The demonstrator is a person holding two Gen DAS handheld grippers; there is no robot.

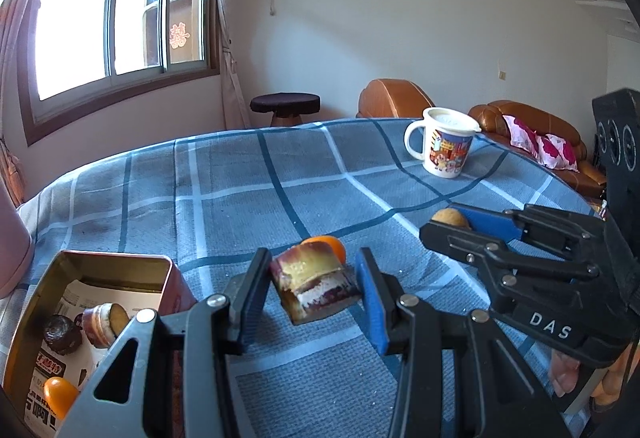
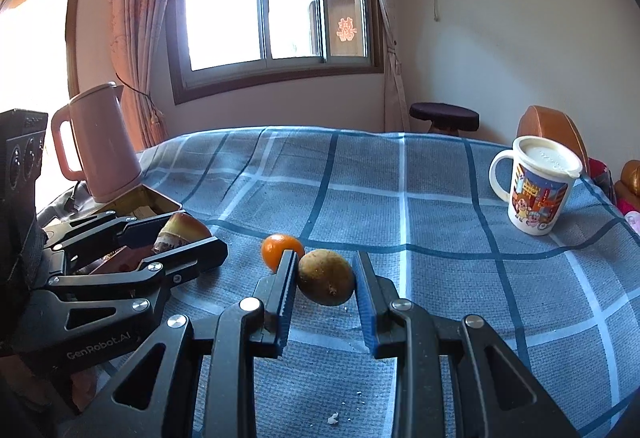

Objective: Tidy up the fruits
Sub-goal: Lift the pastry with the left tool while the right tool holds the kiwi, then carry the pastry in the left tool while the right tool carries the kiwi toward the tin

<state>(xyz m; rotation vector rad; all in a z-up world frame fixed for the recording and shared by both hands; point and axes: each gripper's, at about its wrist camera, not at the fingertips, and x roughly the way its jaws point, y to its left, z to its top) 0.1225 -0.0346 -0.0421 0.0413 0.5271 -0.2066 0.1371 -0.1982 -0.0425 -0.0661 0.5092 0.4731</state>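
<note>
Brown fruit point(image 2: 326, 277) clamped between right fingers point(image 2: 288, 278); sugarcane chunk point(image 1: 314, 280) gripped between left fingers point(image 1: 250, 290).

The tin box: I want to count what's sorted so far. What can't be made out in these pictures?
- Tin box: left wrist view, the left gripper covers its near corner and the frame edge cuts it; count uncertain.
- Right wrist view: only the tin's rim shows, behind the left gripper.
- Mug: a lid hides its contents.
- Orange: partly behind a finger of the right gripper.

The orange point(image 2: 279, 245) sits half behind a gripper finger; the tin point(image 1: 36, 302) is cut off by the frame.
</note>
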